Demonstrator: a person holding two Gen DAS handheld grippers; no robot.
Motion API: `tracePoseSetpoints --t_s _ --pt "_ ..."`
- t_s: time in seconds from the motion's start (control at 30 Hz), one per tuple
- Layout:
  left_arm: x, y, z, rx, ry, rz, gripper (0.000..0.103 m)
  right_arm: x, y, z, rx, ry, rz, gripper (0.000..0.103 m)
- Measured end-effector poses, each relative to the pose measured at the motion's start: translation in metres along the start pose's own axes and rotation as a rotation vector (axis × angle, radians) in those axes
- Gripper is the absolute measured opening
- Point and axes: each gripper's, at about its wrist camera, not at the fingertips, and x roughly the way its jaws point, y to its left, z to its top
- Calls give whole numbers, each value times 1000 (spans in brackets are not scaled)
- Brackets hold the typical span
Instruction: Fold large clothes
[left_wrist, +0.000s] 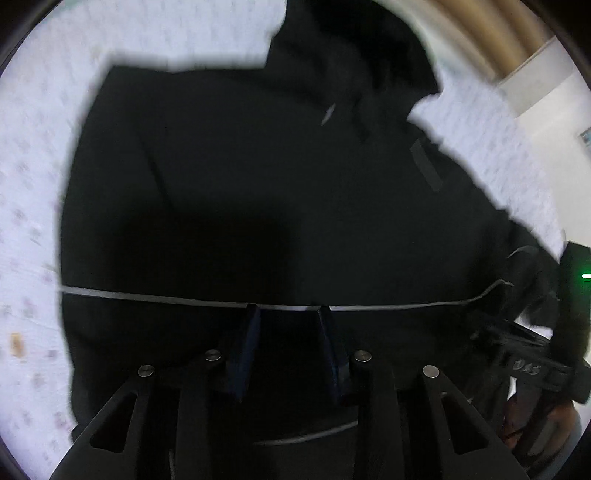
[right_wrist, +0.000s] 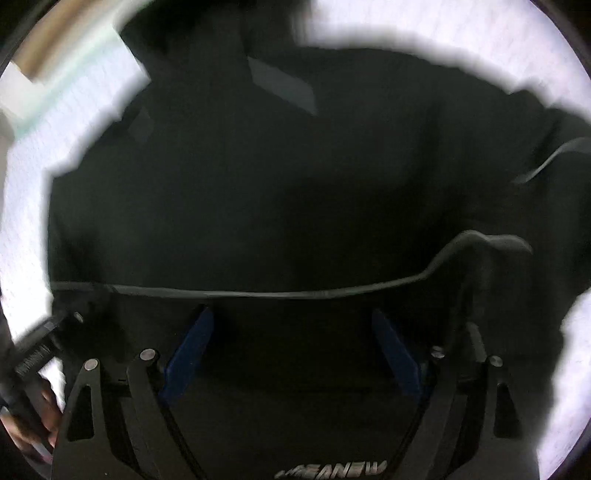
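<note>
Both grippers are hovering over the black jacket (left_wrist: 258, 184) — its pale-edged hem (left_wrist: 166, 297) running crosswise just ahead. Left gripper (left_wrist: 288, 310) is narrowly parted, pinching nothing visible; right gripper (right_wrist: 291, 314) is spread wide, empty.

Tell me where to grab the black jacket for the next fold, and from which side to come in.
Grip the black jacket at its grey-piped hem edge, coming down from above. That edge runs in a long line just past both grippers and lifts into a raised loop near the right gripper, which probably gives the fingers something to pinch.
</note>
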Motion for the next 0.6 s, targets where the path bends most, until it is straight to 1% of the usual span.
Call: tracePoseSetpoints --t_s 0.03,0.07,0.13,0.17,0.2,0.23,0.27,0.3,0.37,0.43,0.5,0.53,0.57,0.6 --pt "7 4 0 -6 12 -17 31 7 -2 1 3 0 2 88" --pt "8 7 2 -27 23 -27 30 4 -1 4 17 13 -4 88" --pt "-2 9 10 -72 49 -34 27 -9 4 12 31 33 -12 88" --pt "-12 8 14 -75 42 -64 27 -23 7 16 27 -4 15 88" --pt "-22 5 17 -60 17 -98 27 -37 12 21 12 -56 22 88" --pt "-37 -1 21 -25 -33 -122 27 -45 15 23 -3 -86 19 88" --pt "-44 -5 24 0 -62 -122 27 -53 20 27 -28 -126 19 88" --pt "-51 -11 28 30 -92 -117 27 -55 23 31 -39 -147 24 88" --pt "-51 -16 35 62 -113 -106 27 -48 26 36 -22 -167 58 88" --pt "-39 -22 38 76 -101 -95 27 -32 26 36 13 -156 59 88" --pt "-20 -25 37 97 -70 -49 27 -11 27 36 29 -144 41 88" --pt "-4 -25 33 104 -42 -6 27 0 17 37 22 -138 34 88" --pt "5 -20 32 102 -29 7 27 9 15 35 -2 -136 24 89" --pt "12 -14 30 83 -42 0 27 15 17 33 -40 -142 12 93"
